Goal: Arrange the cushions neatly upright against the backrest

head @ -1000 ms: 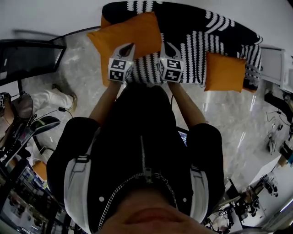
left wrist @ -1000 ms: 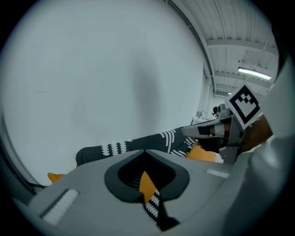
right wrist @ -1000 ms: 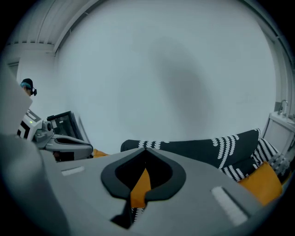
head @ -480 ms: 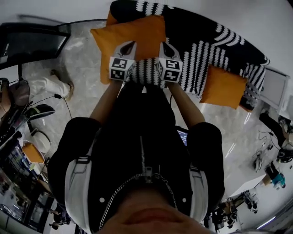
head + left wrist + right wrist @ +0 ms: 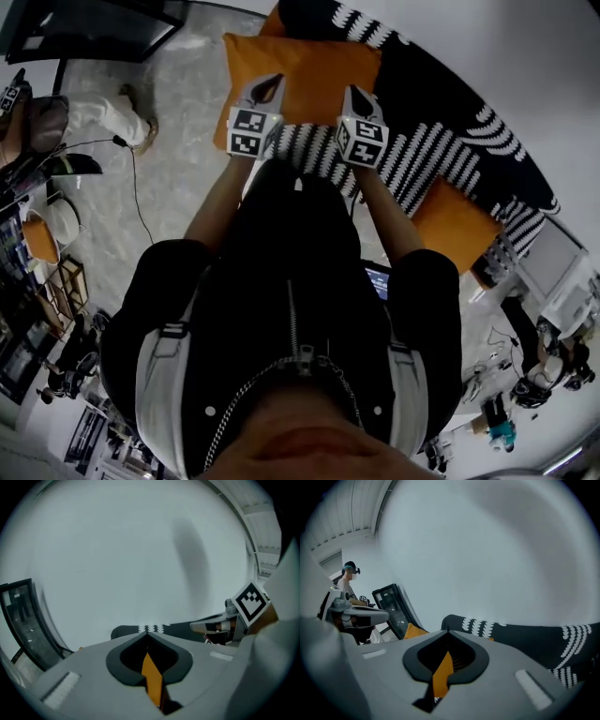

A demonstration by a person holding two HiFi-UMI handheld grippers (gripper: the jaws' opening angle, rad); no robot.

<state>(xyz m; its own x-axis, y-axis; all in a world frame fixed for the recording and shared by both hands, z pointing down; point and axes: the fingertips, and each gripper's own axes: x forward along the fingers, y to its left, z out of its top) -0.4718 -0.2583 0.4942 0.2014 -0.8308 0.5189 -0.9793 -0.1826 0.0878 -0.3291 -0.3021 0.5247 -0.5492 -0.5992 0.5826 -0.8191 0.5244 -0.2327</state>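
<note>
An orange cushion [image 5: 305, 80] lies at the left end of a black sofa with white stripes [image 5: 441, 141]. My left gripper [image 5: 273, 84] is at the cushion's near edge and my right gripper [image 5: 352, 92] at its near right corner. Both are shut, and each gripper view shows a strip of orange fabric [image 5: 151, 677] [image 5: 442, 672] pinched between the jaws. The left gripper [image 5: 146, 633] and the right gripper [image 5: 447, 633] point at the sofa's backrest [image 5: 525, 637] and the white wall. A second orange cushion [image 5: 452, 230] leans further right on the sofa.
A dark glass-topped stand [image 5: 84, 23] is beyond the sofa's left end. A person's legs [image 5: 103, 117] and a cable [image 5: 133, 197] are on the marble floor at the left. A white cabinet [image 5: 553, 272] stands past the sofa's right end. Another person [image 5: 348, 578] is by the stand.
Both grippers have moved across the sofa's left end with the orange cushion, jaws shut throughout. The head view has swung, so the sofa now runs diagonally to the lower right.
</note>
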